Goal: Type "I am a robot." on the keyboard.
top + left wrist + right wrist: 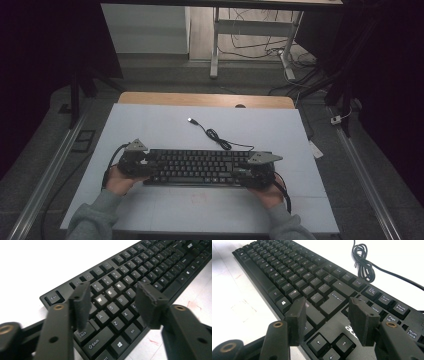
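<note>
With both the left gripper and right gripper spread above the keyboard, we lower them evenly onto its two ends.

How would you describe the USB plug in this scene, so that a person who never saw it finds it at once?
Start at the pale table and find the black keyboard lying across its near half. From the keyboard's far edge a thin black cable runs away from the person, with a small bundled coil partway. The USB plug is its free end: a small bright tip lying alone on the bare surface.
</note>
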